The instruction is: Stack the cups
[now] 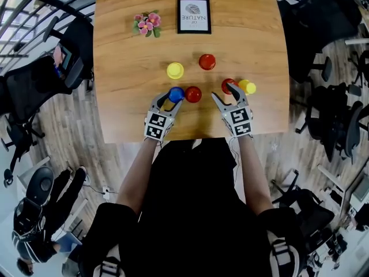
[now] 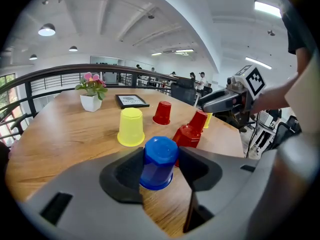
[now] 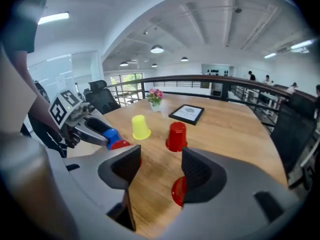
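**Six upturned plastic cups on a wooden table, blue one gripped**

Head view: rounded wooden table [image 1: 115, 97] with clear grain, carrying six smooth plastic cups, all mouth down. Left gripper [image 1: 172, 98] clamped on the small blue plastic cup [image 1: 176, 94], just beside a near red cup [image 1: 194, 94]. Right gripper [image 1: 226, 94] spread wide and empty, at a second red cup [image 1: 228, 85] partly covered by one jaw, with a yellow cup [image 1: 248, 86] just past it. Farther off, apart: another yellow cup [image 1: 175, 70] and a far red cup [image 1: 207, 62]. Beyond those, pink flowers [image 1: 146, 23] and a black-framed print [image 1: 194, 15].

Left gripper view: faceted blue cup [image 2: 160, 166] base up, pressed between both dark pads; rim on the wood or just above it, hard to tell.

Right gripper view: jaws apart, only bare wood between them. Second red cup [image 3: 178, 191] half hidden behind the right-hand jaw; near red cup [image 3: 120, 145] mostly behind the other.
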Demonstrator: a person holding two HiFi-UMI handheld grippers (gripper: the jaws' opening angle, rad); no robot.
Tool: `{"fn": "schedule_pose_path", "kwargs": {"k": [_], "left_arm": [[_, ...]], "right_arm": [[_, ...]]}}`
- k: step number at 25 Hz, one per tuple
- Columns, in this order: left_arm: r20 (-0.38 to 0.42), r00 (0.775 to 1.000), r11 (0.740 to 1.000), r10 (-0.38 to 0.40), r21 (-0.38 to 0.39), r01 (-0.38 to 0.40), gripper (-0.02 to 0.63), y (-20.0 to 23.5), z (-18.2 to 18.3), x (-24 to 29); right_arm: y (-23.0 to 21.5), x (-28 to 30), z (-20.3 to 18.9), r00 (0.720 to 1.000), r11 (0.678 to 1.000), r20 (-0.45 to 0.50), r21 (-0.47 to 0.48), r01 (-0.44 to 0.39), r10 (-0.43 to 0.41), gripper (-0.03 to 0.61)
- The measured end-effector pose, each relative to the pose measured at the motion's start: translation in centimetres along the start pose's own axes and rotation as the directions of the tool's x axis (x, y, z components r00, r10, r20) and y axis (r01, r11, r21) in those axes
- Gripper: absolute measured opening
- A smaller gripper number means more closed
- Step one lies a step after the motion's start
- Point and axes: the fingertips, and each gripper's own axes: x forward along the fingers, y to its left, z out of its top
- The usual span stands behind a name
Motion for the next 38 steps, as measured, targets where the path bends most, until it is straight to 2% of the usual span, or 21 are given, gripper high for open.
{"fn": "schedule_pose_path", "kwargs": {"k": [4, 7, 24, 28, 34, 38], "left_arm": [[-0.002, 1.0, 1.0, -0.001, -0.004, 0.001, 0.229, 0.0, 0.0, 0.1], [-0.005, 1.0, 1.0, 0.003, -0.009, -0.003, 0.23, 0.0, -0.2, 0.2], [-0.006, 1.0, 1.0, 0.02, -0.024, -0.02, 0.23, -0.2, -0.3, 0.2], [-0.007, 1.0, 0.999, 0.02, -0.026, -0.02, 0.233, -0.2, -0.4, 0.2], [-0.006, 1.0, 1.0, 0.018, -0.023, -0.018, 0.235, -0.2, -0.5, 0.3], [-0.041, 0.999, 1.0, 0.017, 0.022, -0.016, 0.236, -0.3, -1.5, 0.6]], "right_arm": [[-4.8, -0.9, -2.1, 0.991, 0.991, -0.034, 0.026, 0.133, -0.132, 0.278], [-6.1, -1.0, -3.0, 0.985, 0.986, -0.068, 0.038, 0.16, -0.157, 0.287], [-5.7, 0.3, -6.2, 0.978, 0.987, -0.152, 0.049, 0.15, -0.141, 0.264], [-5.5, 0.1, -6.6, 0.976, 0.987, -0.157, 0.042, 0.158, -0.149, 0.229], [-4.8, -0.1, -6.8, 0.978, 0.988, -0.152, 0.033, 0.148, -0.142, 0.227], [-3.1, 0.0, -6.7, 0.983, 0.993, -0.148, 0.02, 0.113, -0.109, 0.227]]}}
